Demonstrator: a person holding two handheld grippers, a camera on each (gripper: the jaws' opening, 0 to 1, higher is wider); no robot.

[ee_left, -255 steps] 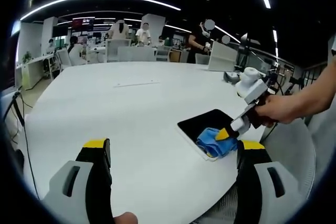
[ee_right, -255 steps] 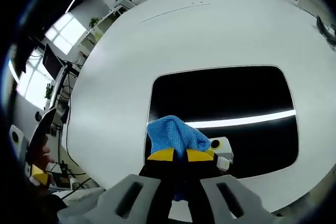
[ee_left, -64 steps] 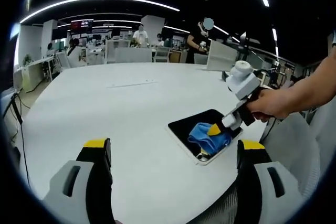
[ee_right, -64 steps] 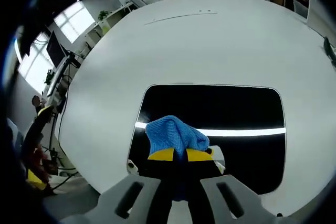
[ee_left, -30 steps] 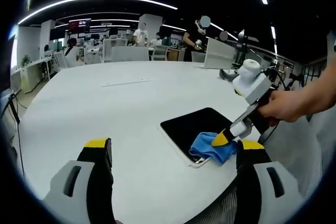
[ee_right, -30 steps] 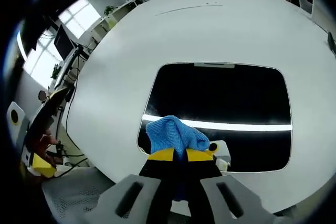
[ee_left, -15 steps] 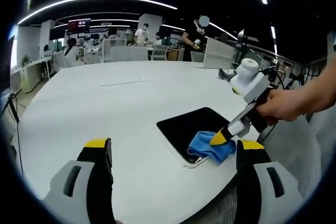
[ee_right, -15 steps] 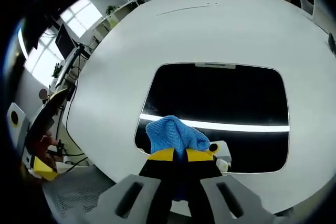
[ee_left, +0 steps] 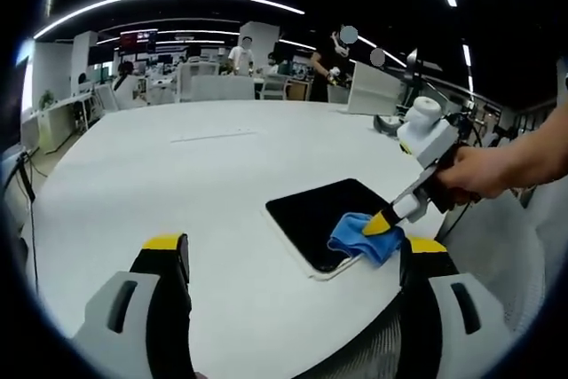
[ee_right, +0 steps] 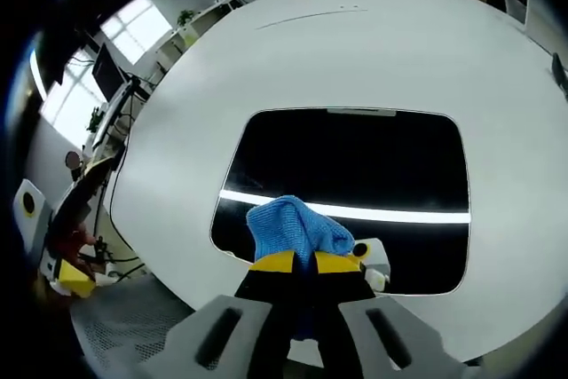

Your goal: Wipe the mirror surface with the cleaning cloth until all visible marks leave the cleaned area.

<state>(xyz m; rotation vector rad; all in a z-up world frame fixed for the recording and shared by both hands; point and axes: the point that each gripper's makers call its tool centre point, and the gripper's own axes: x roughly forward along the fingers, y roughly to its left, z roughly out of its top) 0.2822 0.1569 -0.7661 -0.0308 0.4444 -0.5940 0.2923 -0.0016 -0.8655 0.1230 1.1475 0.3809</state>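
White office table [ee_left: 177,184], mirror [ee_right: 355,175] flat near its edge. My right gripper [ee_right: 297,264] is clamped on the soft blue cloth [ee_right: 293,228], bunched against the glass; left gripper [ee_left: 284,259] gapes empty. Cloth is light; mirror probably slick, breakable.

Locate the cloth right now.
In the left gripper view the cloth sits at the right, pinched in the right claw on the mirror's near corner, by the table edge.
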